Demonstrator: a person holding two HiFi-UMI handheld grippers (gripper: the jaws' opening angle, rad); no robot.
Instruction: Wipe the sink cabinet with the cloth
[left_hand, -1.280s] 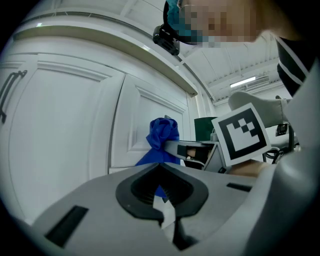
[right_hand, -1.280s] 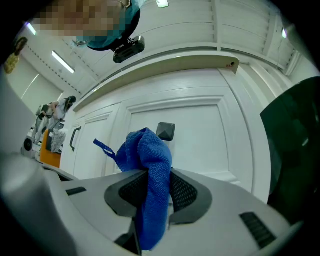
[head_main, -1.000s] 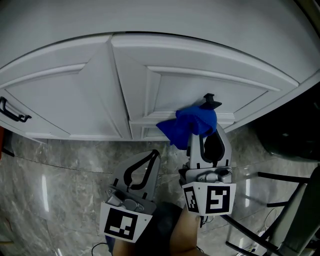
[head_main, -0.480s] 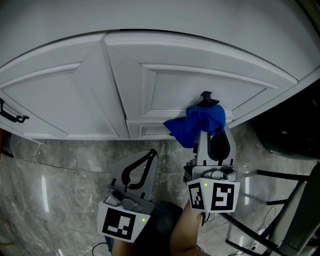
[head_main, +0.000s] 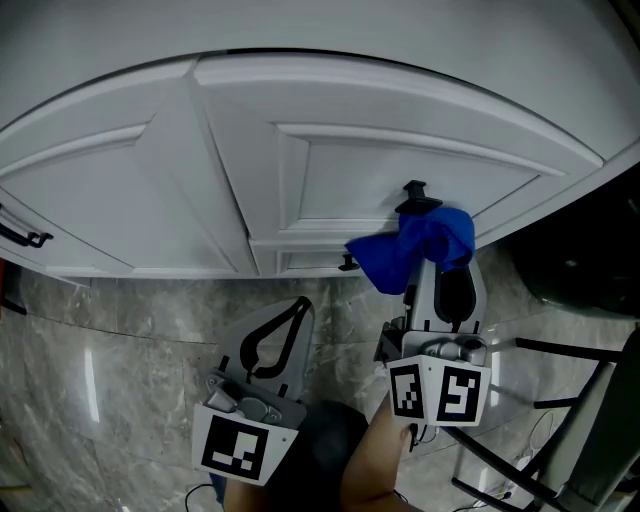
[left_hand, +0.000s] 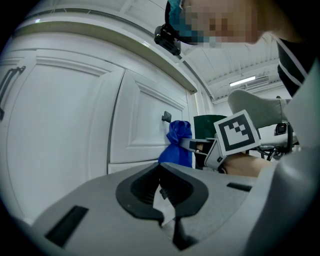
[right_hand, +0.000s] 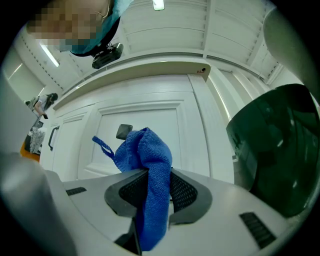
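Presently, one blue cloth (head_main: 415, 250) was found clamped in the jaws of the right gripper (head_main: 437, 275), held against the right of two white cabinet doors (head_main: 400, 170), just below one black knob (head_main: 418, 197); the left gripper (head_main: 303, 308) was closed on nothing

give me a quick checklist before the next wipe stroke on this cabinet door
1. Blue cloth clamped in right gripper: ok, shut on it.
2. Cloth touching the cabinet door: ok, looks so in the left gripper view.
3. Path clear of the black knob: not ok, it sits right next to the cloth.
4. Left gripper out of the way: ok, shut, empty, held low.
5. Pressure on the door: cannot tell.
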